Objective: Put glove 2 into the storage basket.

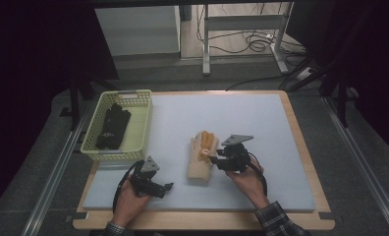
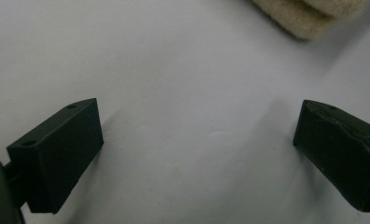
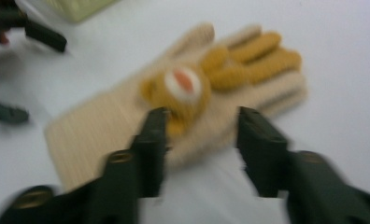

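Cream glove (image 1: 201,158) with mustard fingers lies flat at mat (image 1: 281,147) centre, cuff toward person. Right gripper (image 3: 202,135), at glove's 3 o'clock, jaws wide, straddles its edge, likely lining up pinch. Left gripper (image 1: 166,187), at glove's 8 o'clock, jaws wide, empty, low over bare mat, seemingly waiting. Basket (image 1: 142,129) at 10 o'clock holds black gloves (image 1: 112,127), probable destination.

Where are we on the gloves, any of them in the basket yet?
Looks done: dark gloves already lie in the yellow basket. In hand: the right tongs are open at the edge of the beige and mustard glove on the white mat, not yet gripping it. The left tongs wait open over bare mat. Probably left: lifting that glove into the basket.
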